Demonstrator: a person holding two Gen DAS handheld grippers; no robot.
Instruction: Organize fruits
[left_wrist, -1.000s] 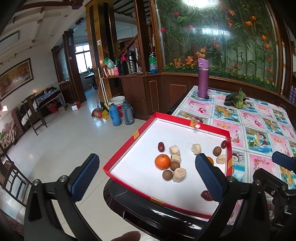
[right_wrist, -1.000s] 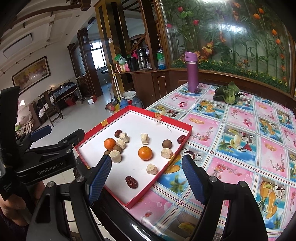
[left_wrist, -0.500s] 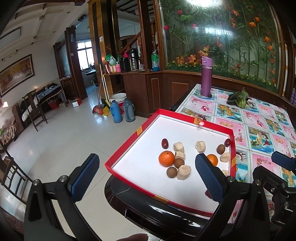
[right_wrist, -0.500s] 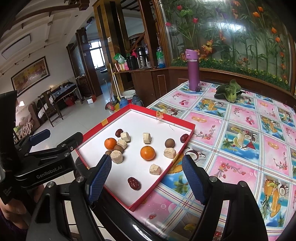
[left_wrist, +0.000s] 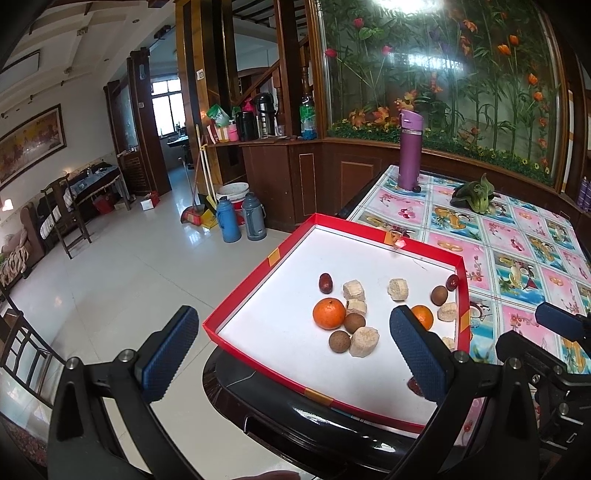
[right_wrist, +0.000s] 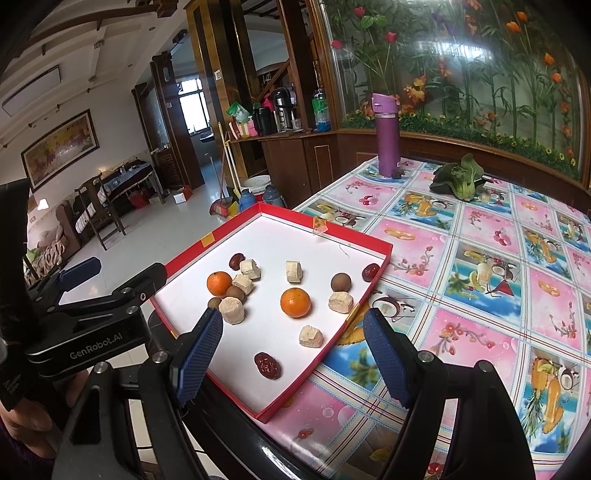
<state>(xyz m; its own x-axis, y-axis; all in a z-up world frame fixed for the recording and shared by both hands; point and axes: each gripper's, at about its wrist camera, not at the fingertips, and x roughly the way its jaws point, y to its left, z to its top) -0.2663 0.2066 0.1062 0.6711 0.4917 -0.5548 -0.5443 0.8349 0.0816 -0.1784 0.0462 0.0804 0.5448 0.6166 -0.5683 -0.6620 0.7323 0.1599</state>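
A shallow red box (left_wrist: 258, 266) (right_wrist: 373, 288) with a white floor sits at the table's corner. Inside lie two oranges (left_wrist: 328, 313) (right_wrist: 295, 302), brown longans (left_wrist: 339, 340) (right_wrist: 341, 283), dark red dates (left_wrist: 325, 283) (right_wrist: 267, 365) and several pale beige chunks (left_wrist: 364, 336) (right_wrist: 310, 336). My left gripper (left_wrist: 295, 350) hovers open before the box's near edge, empty. My right gripper (right_wrist: 293, 356) is open too, low over the near right corner of the box, with nothing between its fingers. The left gripper's body (right_wrist: 92, 314) shows at left in the right wrist view.
A purple flask (left_wrist: 409, 151) (right_wrist: 387, 136) and a leafy green vegetable (left_wrist: 474, 194) (right_wrist: 458, 178) stand at the far side of the fruit-patterned tablecloth (right_wrist: 498, 280). Beyond the table's left edge lies tiled floor with two thermos jugs (left_wrist: 240, 218), a broom and chairs.
Both grippers have drifted slightly closer to the box and stay open. The fruit has not moved.
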